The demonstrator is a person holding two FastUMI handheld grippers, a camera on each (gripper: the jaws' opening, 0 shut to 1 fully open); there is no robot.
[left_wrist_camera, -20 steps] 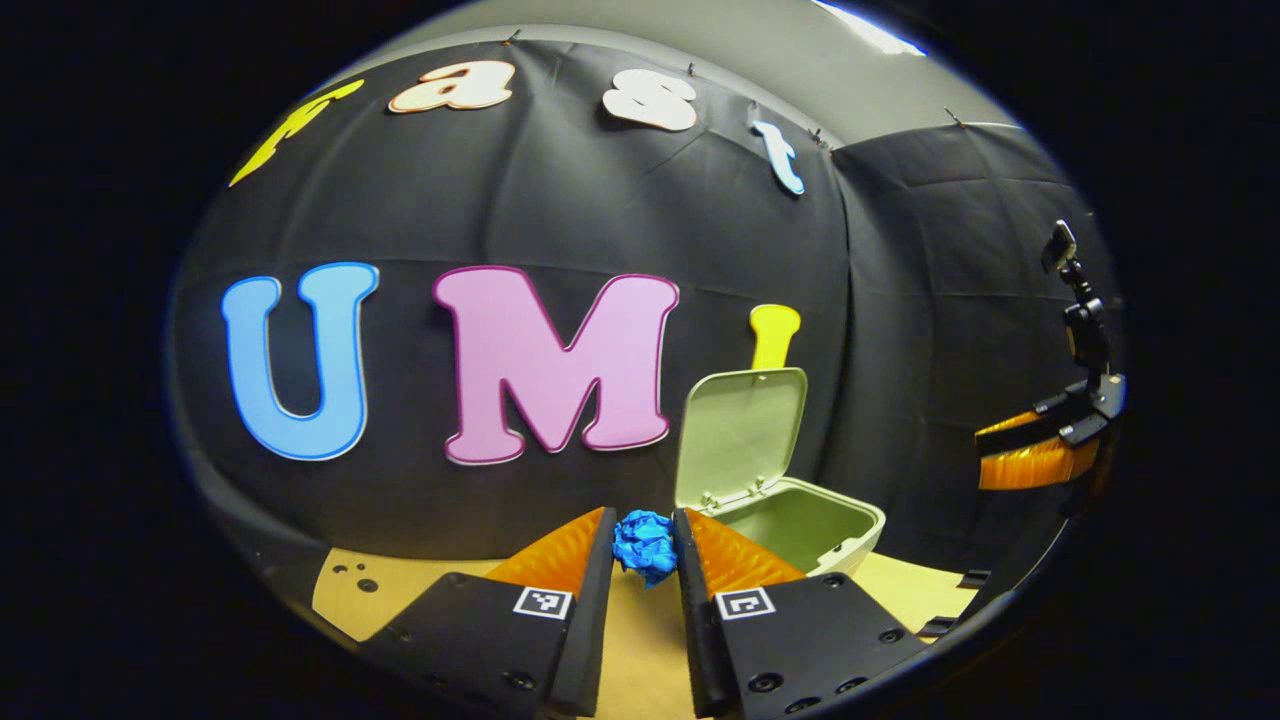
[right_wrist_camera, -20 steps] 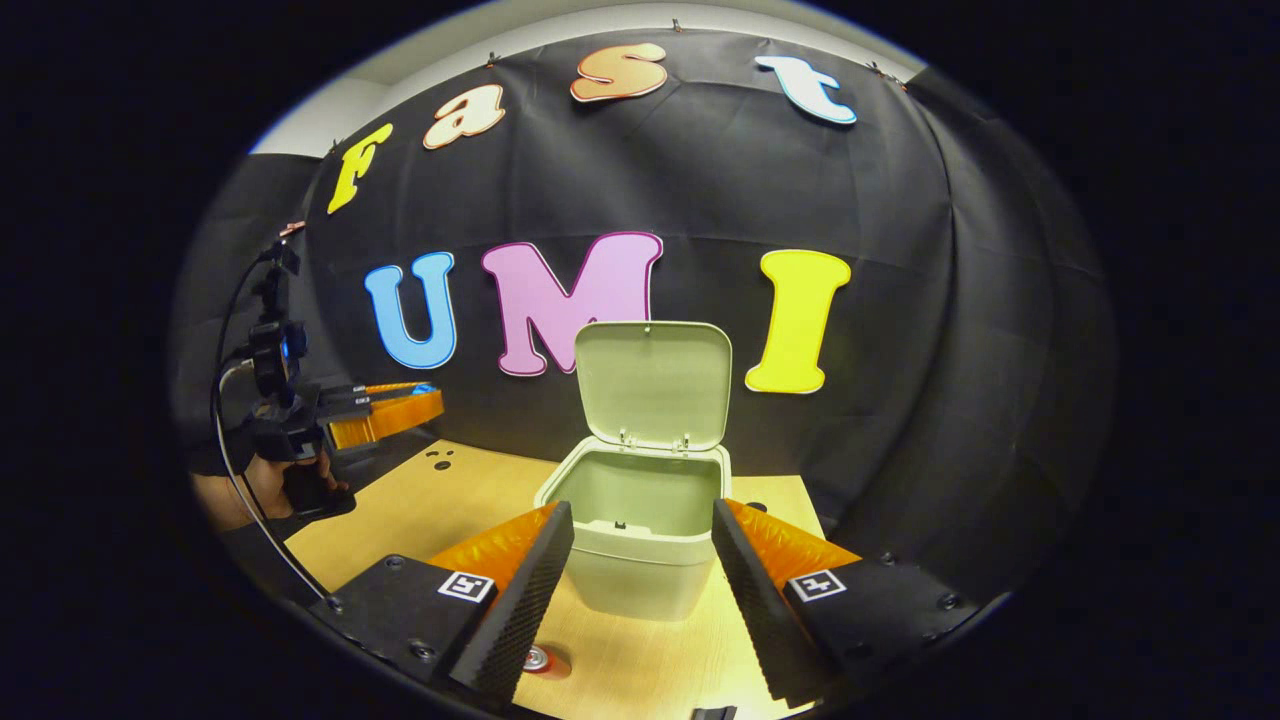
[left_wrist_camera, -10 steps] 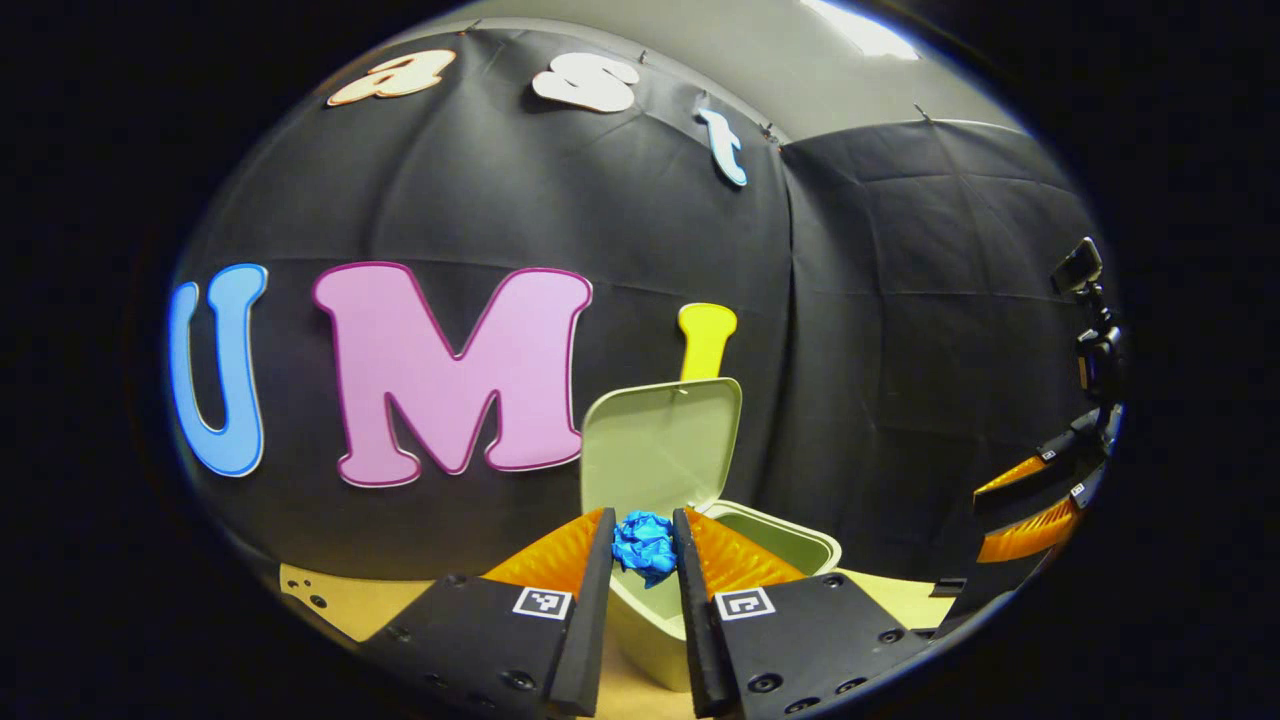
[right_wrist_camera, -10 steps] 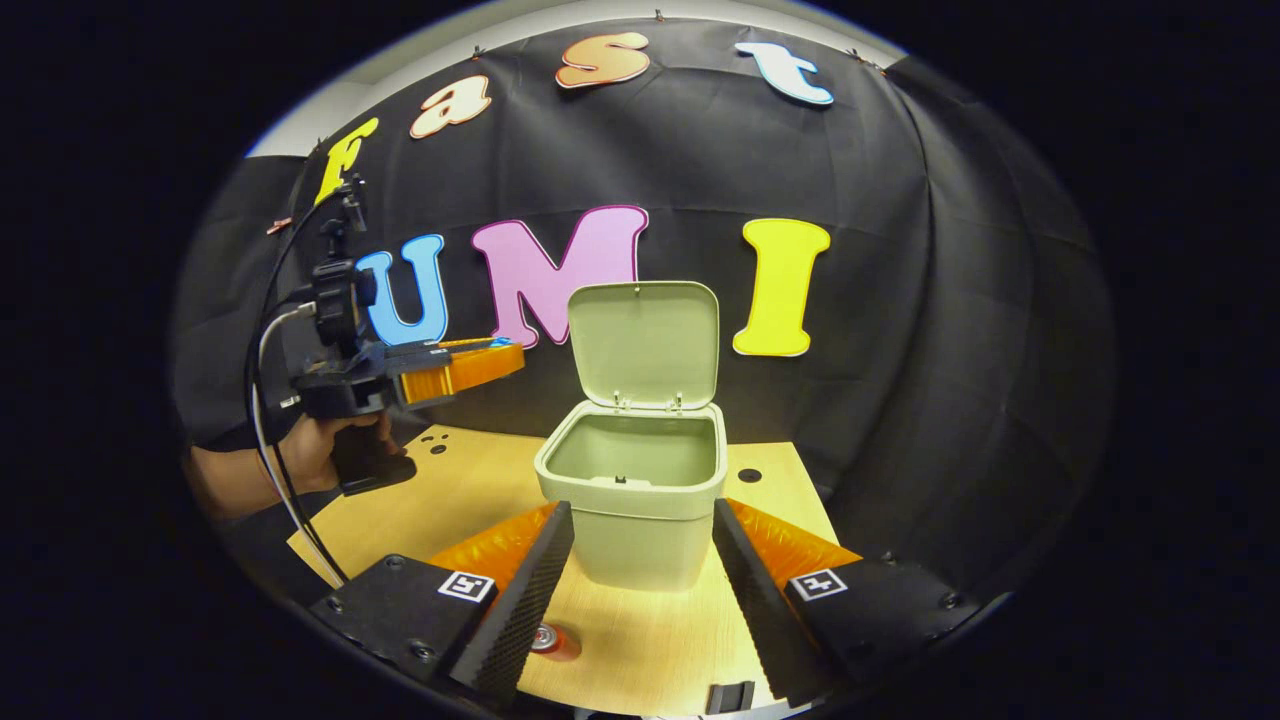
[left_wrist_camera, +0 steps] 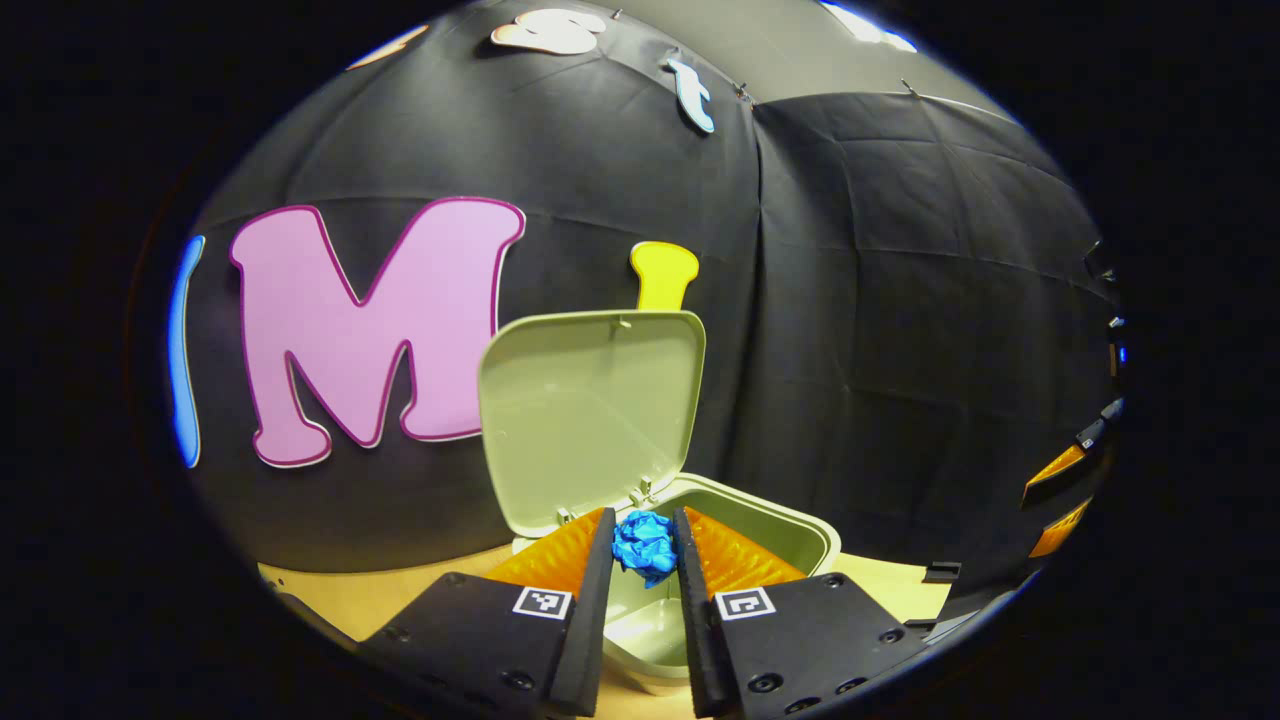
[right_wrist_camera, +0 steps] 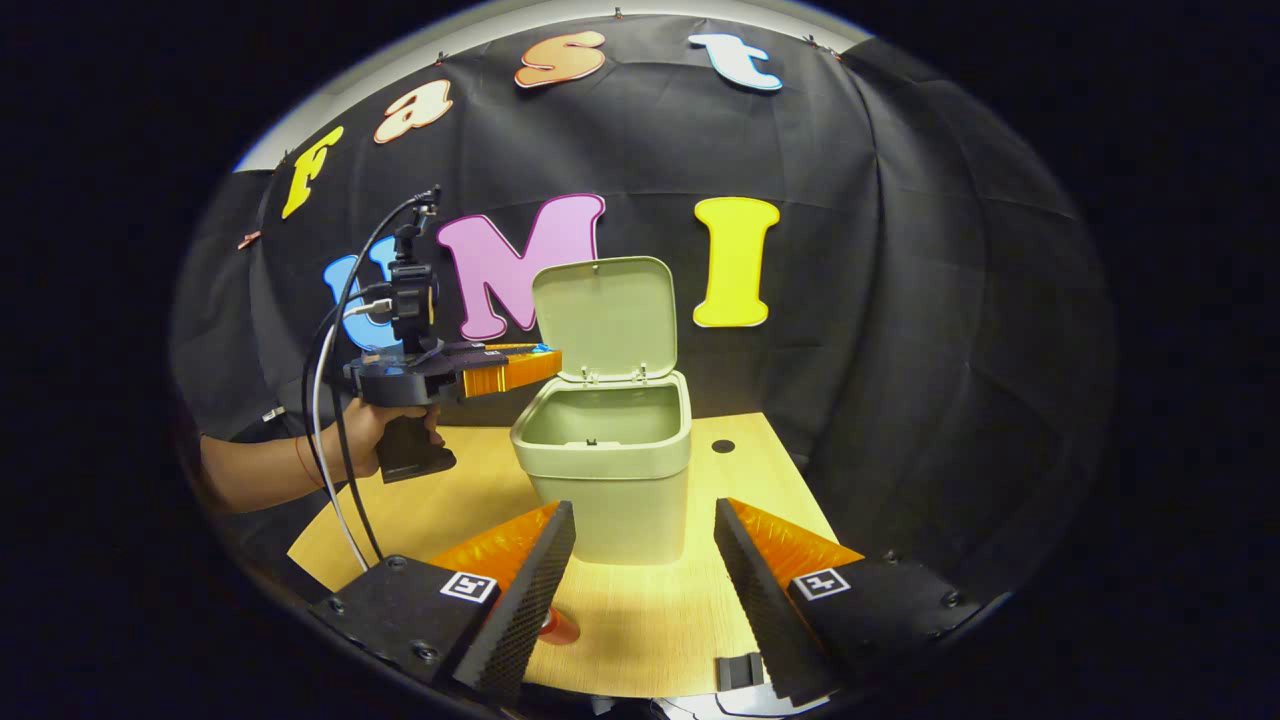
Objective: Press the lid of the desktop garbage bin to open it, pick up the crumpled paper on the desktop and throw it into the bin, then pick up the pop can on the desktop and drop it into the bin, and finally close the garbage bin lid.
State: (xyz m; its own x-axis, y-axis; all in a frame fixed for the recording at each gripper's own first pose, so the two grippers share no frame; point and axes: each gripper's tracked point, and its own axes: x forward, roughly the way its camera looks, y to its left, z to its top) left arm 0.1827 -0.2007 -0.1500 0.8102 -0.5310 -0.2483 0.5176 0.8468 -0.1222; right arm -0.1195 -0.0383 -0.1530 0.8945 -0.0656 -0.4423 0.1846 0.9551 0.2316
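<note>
Left gripper (left_wrist_camera: 645,545) moved over bin (right_wrist_camera: 605,470) | clenched on paper (left_wrist_camera: 645,545) | right gripper (right_wrist_camera: 640,560) released | lid (right_wrist_camera: 603,315) open; can (right_wrist_camera: 558,626), closing left

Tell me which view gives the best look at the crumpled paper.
The left gripper view: the blue crumpled paper sits close and sharp, pinched by the left gripper above the open bin. In the right gripper view, it is a tiny blue speck at that gripper's tip, beside the bin's rim.

bin (right_wrist_camera: 610,470): smooth matt plastic | paper (left_wrist_camera: 645,545): crinkled | desktop (right_wrist_camera: 660,610): smooth wood
</note>
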